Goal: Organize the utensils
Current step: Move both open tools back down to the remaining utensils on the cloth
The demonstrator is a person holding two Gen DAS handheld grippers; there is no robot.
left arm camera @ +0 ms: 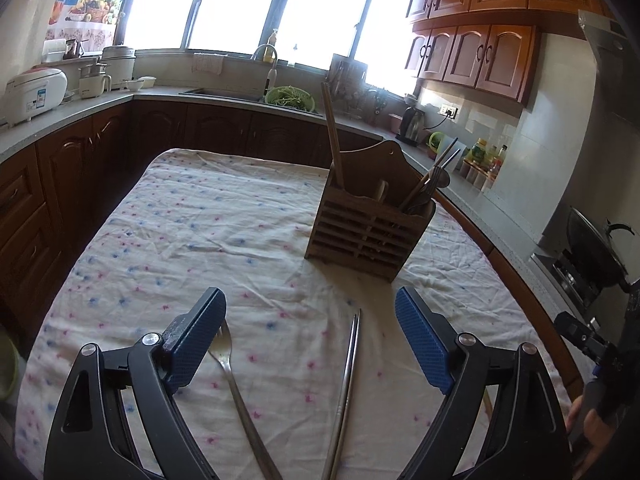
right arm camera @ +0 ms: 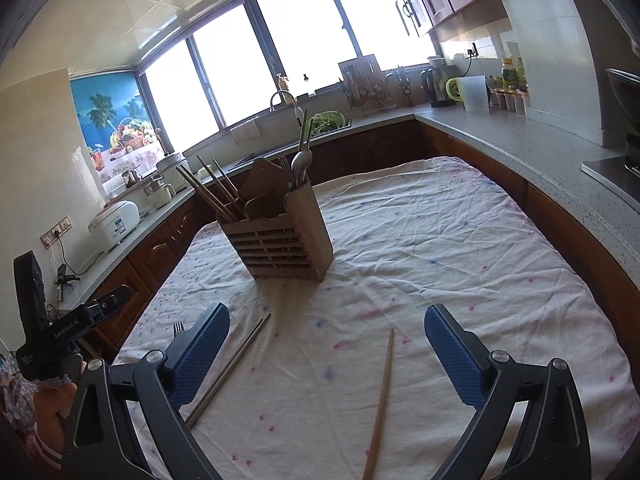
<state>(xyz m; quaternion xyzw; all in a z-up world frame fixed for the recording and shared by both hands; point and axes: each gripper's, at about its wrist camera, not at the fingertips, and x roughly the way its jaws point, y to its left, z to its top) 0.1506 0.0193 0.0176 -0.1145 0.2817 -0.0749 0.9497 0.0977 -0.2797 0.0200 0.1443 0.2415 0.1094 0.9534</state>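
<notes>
A slatted wooden utensil holder [left arm camera: 368, 228] stands on the cloth-covered table [left arm camera: 200, 216]; it holds wooden chopsticks, a spoon and other utensils, and shows in the right wrist view [right arm camera: 280, 236] too. My left gripper [left arm camera: 310, 312] is open above a metal fork [left arm camera: 236, 384] and a pair of metal chopsticks [left arm camera: 346, 384] lying on the cloth. My right gripper [right arm camera: 326, 328] is open above a single wooden chopstick [right arm camera: 382, 404]. The metal chopsticks [right arm camera: 232, 364] and the fork tines [right arm camera: 178, 328] lie by its left finger.
Kitchen counters run around the table, with a sink [left arm camera: 224, 94], a green colander [left arm camera: 290, 98], rice cookers [left arm camera: 34, 94], a kettle [left arm camera: 412, 124] and a wok on the stove [left arm camera: 596, 248]. The left gripper's body [right arm camera: 60, 332] shows at the right view's left edge.
</notes>
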